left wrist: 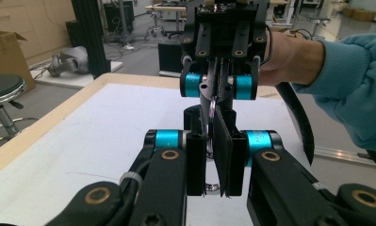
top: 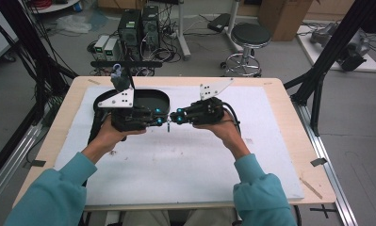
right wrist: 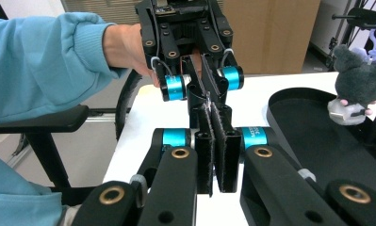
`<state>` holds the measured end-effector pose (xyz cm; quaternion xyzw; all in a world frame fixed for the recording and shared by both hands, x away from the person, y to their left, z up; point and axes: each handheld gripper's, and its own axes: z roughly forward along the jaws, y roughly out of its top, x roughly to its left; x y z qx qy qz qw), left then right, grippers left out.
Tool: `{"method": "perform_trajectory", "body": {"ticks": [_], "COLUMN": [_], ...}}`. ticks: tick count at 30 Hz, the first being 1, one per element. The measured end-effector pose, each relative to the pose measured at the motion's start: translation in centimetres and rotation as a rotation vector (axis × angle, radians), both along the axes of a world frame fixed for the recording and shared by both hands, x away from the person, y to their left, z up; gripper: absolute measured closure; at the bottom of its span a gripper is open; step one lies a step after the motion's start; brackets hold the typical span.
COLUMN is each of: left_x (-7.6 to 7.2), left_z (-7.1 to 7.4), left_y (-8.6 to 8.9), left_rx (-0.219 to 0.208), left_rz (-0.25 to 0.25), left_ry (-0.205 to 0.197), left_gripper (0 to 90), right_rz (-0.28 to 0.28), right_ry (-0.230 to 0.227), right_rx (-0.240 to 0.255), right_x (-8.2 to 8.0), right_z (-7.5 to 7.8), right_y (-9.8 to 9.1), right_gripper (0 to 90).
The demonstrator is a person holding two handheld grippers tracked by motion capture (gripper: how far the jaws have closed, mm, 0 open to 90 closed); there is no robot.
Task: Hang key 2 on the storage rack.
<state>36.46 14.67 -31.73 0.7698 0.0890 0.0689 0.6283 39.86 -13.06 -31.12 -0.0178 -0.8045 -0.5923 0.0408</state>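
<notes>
While both tools meet tip to tip above the worktop [top: 185,160], the left tool [top: 165,121] and the right tool [top: 174,117] are each clenched on one small metal ring [left wrist: 213,104].

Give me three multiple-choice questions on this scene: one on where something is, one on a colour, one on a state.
1. Where is the grey plush toy?
A. over the black tray
B. on the stool
C. in the right gripper

2. What colour are the person's sleeves?
A. red
B. teal
C. white

3. How do the right gripper's jaws stand?
A. wide open
B. shut on a small silvery thing
C. shut on the plush toy

Answers:
1 A: the plush toy sits above the black tray.
2 B: both sleeves are teal.
3 B: the right gripper pinches the small silvery thing.
</notes>
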Motion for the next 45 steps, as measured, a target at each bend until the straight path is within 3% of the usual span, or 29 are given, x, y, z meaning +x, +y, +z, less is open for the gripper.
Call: {"method": "perform_trajectory", "body": {"ticks": [13,16,19,20,23,24,28,34,39,45], "left_x": [0.0,-0.1,0.0,0.0,0.1,0.1,0.2,0.8,1.8,3.0], "left_z": [0.0,0.0,0.1,0.1,0.2,0.2,0.5,1.2,2.2,3.5], "left_y": [-0.1,-0.2,0.0,0.1,0.4,0.5,0.9,1.9,3.0,4.3], "left_rx": [0.009,0.016,0.023,0.024,0.028,0.029,0.047,0.064,0.077,0.126], "left_rz": [-0.004,0.003,0.03,0.037,0.051,0.056,0.079,0.129,0.185,0.257], "left_ry": [0.011,0.009,0.005,0.006,0.003,0.006,0.007,0.007,0.004,-0.008], "left_gripper": [87.5,88.3,88.4,88.4,88.5,88.5,88.5,88.5,88.5,88.5], "right_rz": [0.002,0.0,-0.065,-0.096,-0.163,-0.193,-0.253,-0.362,-0.485,-0.626], "right_ry": [-0.001,-0.008,0.003,0.007,-0.021,-0.042,-0.058,-0.071,-0.096,-0.109], "right_rx": [-0.003,-0.006,0.004,-0.011,-0.031,-0.038,-0.007,-0.008,0.001,0.06], "right_x": [0.1,0.1,0.1,0.1,-0.2,-0.3,-0.5,-1.5,-2.5,-4.1], "right_z": [-0.1,-0.1,-0.3,-0.4,-0.4,-0.4,-0.1,-0.5,-1.6,-3.6], "right_y": [0.0,0.0,-0.1,-0.2,-0.4,-0.5,-1.5,-4.6,-8.0,-11.5], "right_gripper": [88.5,84.8,45.8,40.4,7.0,0.8,0.6,0.6,0.6,0.6]}}
